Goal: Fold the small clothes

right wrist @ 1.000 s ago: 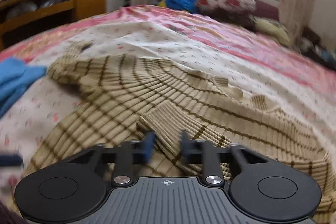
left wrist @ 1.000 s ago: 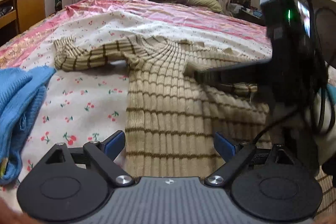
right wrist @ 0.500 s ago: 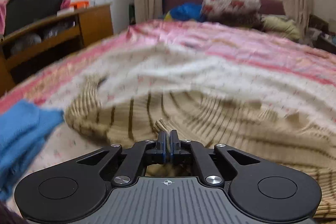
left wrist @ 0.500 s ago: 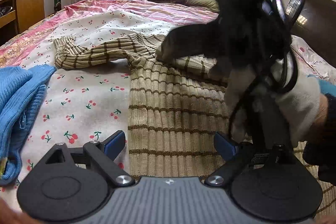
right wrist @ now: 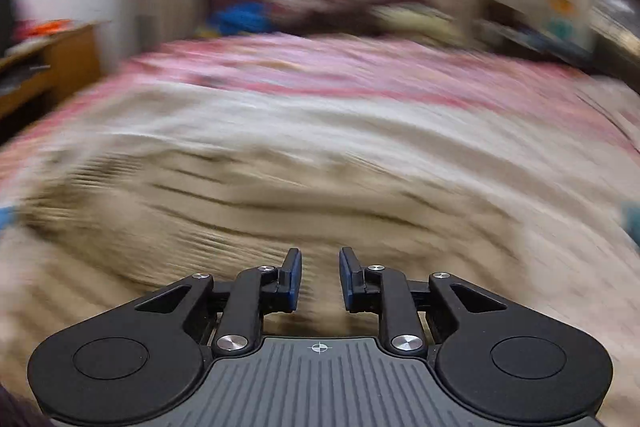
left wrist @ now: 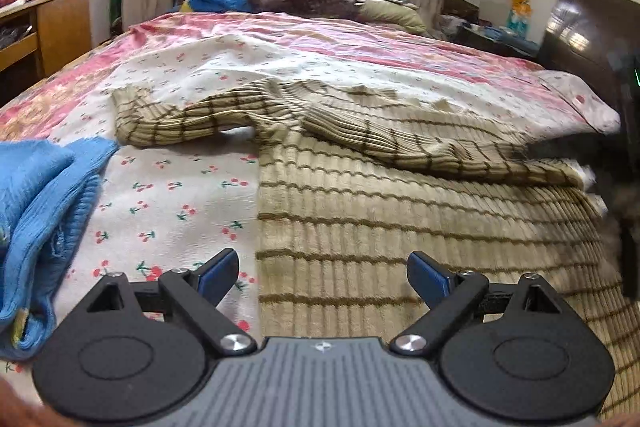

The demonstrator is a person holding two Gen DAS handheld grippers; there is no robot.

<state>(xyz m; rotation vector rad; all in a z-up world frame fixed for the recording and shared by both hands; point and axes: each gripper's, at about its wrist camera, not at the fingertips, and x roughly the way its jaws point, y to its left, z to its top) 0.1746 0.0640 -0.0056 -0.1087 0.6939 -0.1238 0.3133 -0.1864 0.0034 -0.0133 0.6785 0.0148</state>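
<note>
**Both grippers empty over the striped sweater**

The left gripper (left wrist: 320, 277) hovers low with its blue-padded fingers (left wrist: 218, 273) spread wide and nothing between them. Directly ahead of it and under its right finger lies the beige ribbed sweater with brown stripes (left wrist: 400, 211), spread flat on the cherry-print sheet (left wrist: 172, 195). The sweater's left edge runs forward from just inside the left finger. Further ahead, one sleeve (left wrist: 420, 143) lies folded across the chest, slanting from the collar area toward the right; the other sleeve (left wrist: 172, 123) stretches out ahead and to the left, flat on the sheet. Close on the left of the gripper sits a crumpled blue knit garment (left wrist: 44, 203), apart from the sweater. At the far right edge a dark blurred shape shows beside the sweater's right side; what it is cannot be told.

The right gripper (right wrist: 320, 277) has its fingers (right wrist: 292, 279) parted by a narrow gap and holds nothing. Its view is heavily blurred; the striped sweater (right wrist: 260, 219) fills the area ahead of and below the fingers, and pink bedding (right wrist: 360, 75) lies beyond.
</note>
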